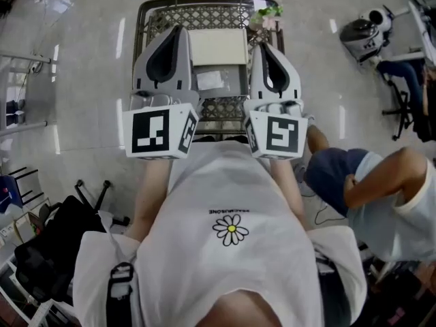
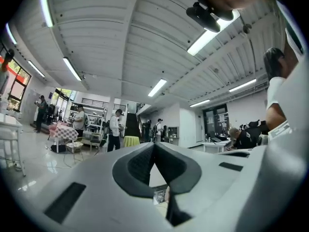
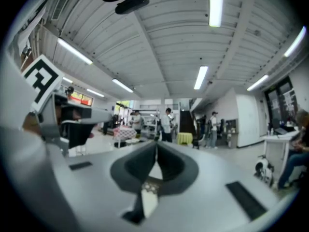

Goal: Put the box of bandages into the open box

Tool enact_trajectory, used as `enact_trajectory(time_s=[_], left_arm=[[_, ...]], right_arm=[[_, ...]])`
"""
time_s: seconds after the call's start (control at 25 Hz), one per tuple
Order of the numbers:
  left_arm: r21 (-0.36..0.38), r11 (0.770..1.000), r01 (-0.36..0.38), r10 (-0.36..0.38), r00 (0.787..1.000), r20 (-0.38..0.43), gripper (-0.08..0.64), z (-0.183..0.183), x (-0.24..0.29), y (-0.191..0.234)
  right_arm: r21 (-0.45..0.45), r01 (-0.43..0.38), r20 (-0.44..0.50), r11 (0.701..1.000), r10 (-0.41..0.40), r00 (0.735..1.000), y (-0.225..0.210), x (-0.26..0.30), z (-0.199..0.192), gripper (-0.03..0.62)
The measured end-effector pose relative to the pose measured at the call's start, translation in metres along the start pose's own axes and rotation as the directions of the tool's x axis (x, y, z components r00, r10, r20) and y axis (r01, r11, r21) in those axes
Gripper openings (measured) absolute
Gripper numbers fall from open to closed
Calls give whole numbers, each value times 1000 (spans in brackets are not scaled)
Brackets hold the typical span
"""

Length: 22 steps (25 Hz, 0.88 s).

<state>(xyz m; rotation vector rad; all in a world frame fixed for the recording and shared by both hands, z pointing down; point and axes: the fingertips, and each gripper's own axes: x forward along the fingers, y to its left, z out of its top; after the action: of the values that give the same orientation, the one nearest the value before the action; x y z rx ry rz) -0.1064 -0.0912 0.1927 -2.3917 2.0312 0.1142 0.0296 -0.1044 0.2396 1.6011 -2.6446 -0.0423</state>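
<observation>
**Q:** Head view: where do things stand?
**A:** I hold the left gripper (image 1: pixel 178 33) and the right gripper (image 1: pixel 262 50) level, side by side above the lattice table (image 1: pixel 146 19). Between them lies a cream box (image 1: pixel 218 46), probably the open box. Just beside it, nearer me, is a small pale packet (image 1: pixel 210 80). I take it for the box of bandages, lying outside the box.

**Q:** Left gripper view?
**A:** Left gripper (image 2: pixel 154 146): jaws pressed together, nothing between them.

**Q:** Right gripper view?
**A:** Right gripper (image 3: pixel 156 146): likewise closed and empty.

**Q:** Step?
**A:** Pick-up not yet begun, I judge. Next I tip one gripper down, part its jaws over the packet, and close across its sides.
</observation>
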Motion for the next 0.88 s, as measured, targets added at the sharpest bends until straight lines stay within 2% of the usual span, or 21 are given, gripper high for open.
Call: enact_trajectory(time_s=[0.2, 0.36, 0.56, 0.88], left_arm=[[-11, 998, -66, 66, 997, 26, 23, -5, -11, 9], [-2, 995, -95, 95, 995, 19, 23, -16, -15, 12], [12, 992, -125, 125, 992, 9, 23, -22, -12, 17], [21, 984, -176, 176, 984, 6, 23, -27, -13, 30]], right_arm=[[-3, -38, 17, 999, 38, 999, 5, 1, -4, 32], [-10, -25, 16, 1000, 25, 1000, 3, 0, -7, 31], [0, 20, -30, 1000, -20, 999, -7, 5, -11, 31], [-7, -16, -3, 1000, 16, 1000, -4, 11, -14, 31]])
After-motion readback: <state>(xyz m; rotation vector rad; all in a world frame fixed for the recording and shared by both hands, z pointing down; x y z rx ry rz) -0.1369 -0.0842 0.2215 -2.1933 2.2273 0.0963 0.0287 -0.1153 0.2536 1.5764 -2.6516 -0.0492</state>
